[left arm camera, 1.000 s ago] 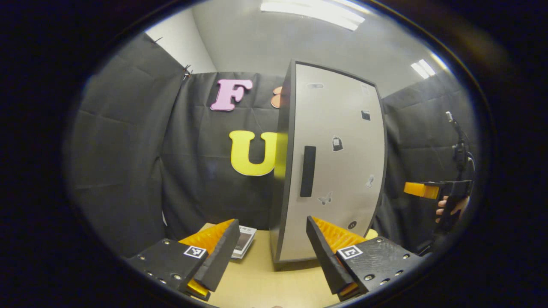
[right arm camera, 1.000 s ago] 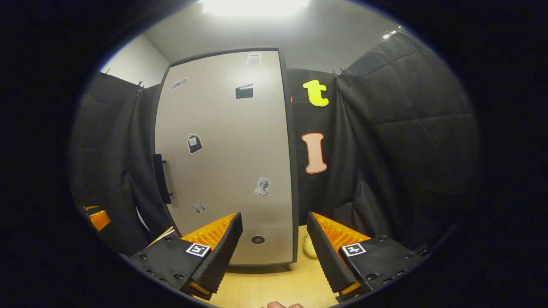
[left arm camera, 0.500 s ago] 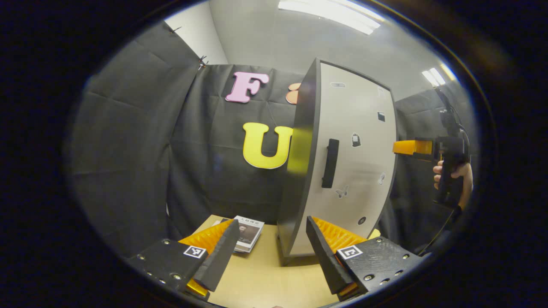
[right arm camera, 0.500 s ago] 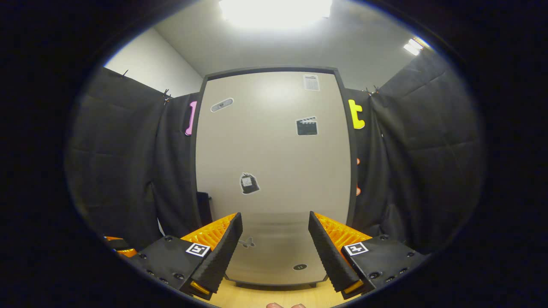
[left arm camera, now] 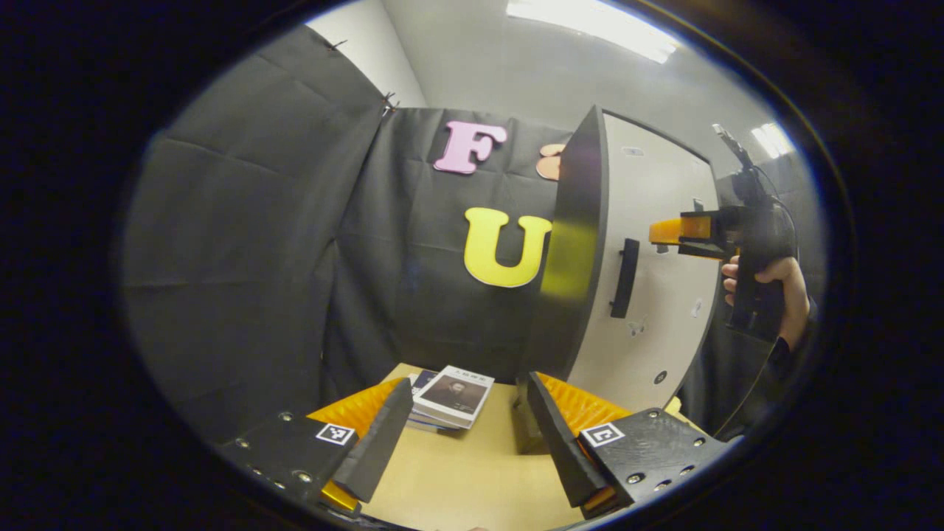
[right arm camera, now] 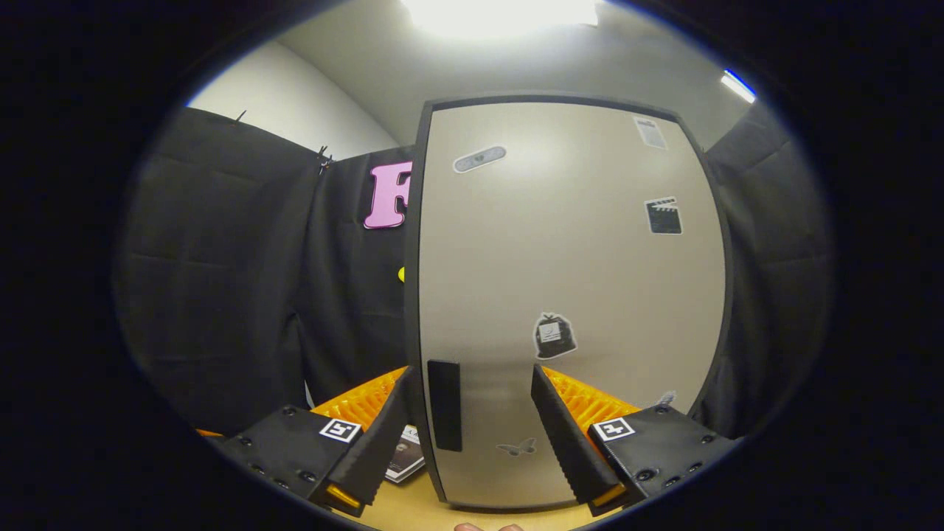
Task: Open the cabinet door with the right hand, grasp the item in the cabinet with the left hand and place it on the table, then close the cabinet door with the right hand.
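A: On the bench [left arm camera: 457, 472], at the left of the left gripper view, what is present?

B: A small stack of books [left arm camera: 450, 398] lies flat near the far edge. The left claw [left arm camera: 464, 435] is spread wide above the bench surface and holds nothing.

A: And further right?

B: The cabinet [left arm camera: 571, 258] stands upright on the bench, its dark side facing that camera. The cabinet door [left arm camera: 664, 295] is shut, so the item inside is hidden. The door handle [left arm camera: 625, 278] is a dark vertical bar near the door's left edge.

A: State the position of the right claw.

B: In the left gripper view the right claw [left arm camera: 667, 232] is held by a hand [left arm camera: 774, 284], level with the top of the handle and just in front of the door. In the right gripper view its fingers stand wide apart, with the handle [right arm camera: 444, 404] between them, nearer the left finger [right arm camera: 376, 442]. Contact cannot be determined; neither finger is seen pressing on the handle.
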A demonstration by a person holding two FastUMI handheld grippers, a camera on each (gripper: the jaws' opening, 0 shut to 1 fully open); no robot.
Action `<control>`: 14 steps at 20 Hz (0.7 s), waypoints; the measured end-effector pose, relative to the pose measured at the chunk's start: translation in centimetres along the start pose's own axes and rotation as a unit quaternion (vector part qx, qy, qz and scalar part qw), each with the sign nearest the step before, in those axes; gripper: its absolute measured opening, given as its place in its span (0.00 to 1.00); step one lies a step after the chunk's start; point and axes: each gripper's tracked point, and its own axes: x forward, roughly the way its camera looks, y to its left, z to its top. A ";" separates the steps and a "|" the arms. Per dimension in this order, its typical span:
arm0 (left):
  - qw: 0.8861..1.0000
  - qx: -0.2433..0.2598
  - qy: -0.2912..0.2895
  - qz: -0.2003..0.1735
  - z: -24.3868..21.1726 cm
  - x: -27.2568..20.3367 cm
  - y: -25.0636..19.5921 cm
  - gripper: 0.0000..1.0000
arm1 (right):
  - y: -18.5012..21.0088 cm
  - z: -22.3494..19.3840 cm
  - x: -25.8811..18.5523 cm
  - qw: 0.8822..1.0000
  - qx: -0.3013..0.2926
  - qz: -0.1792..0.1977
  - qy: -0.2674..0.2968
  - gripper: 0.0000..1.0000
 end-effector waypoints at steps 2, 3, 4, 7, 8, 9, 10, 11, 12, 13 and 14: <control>1.000 -0.006 0.003 0.013 -0.7 -0.2 1.9 0.92 | 1.3 -1.3 1.7 1.000 0.014 -0.002 0.013 0.98; 1.000 -0.010 0.011 0.022 -1.4 -0.2 2.9 0.92 | 1.5 -1.9 2.6 1.000 0.018 -0.005 0.021 0.98; 0.999 -0.013 0.019 0.031 -2.2 -0.3 3.9 0.95 | 1.6 -2.4 3.4 0.999 0.016 -0.012 0.026 0.98; 0.998 -0.019 0.037 0.055 -3.9 -0.6 6.7 0.95 | 1.3 -3.6 5.3 0.999 0.009 -0.042 0.033 0.99; 0.997 -0.022 0.040 0.060 -4.3 -0.9 7.4 0.95 | 1.6 -4.0 5.7 0.998 0.010 -0.048 0.035 0.99; 0.997 -0.025 0.042 0.066 -4.5 -1.0 8.0 0.92 | 1.2 -4.0 6.0 0.998 0.013 -0.050 0.038 0.94; 0.996 -0.028 0.043 0.070 -4.6 -1.2 8.5 0.95 | 0.8 -4.0 6.1 0.998 0.015 -0.054 0.040 0.96; 0.996 -0.033 0.044 0.072 -4.7 -1.2 8.9 0.95 | 0.3 -4.0 6.4 0.997 0.015 -0.060 0.043 0.84; 0.996 -0.036 0.045 0.074 -4.7 -1.3 9.1 0.95 | 0.4 -4.1 6.4 0.997 0.016 -0.062 0.045 0.76; 0.995 -0.038 0.045 0.074 -4.7 -1.2 9.3 0.95 | 1.1 -4.3 6.5 0.997 0.017 -0.059 0.048 0.61; 0.996 -0.038 0.045 0.074 -4.4 -1.4 9.4 0.92 | 1.3 -4.5 6.5 0.997 0.016 -0.058 0.052 0.57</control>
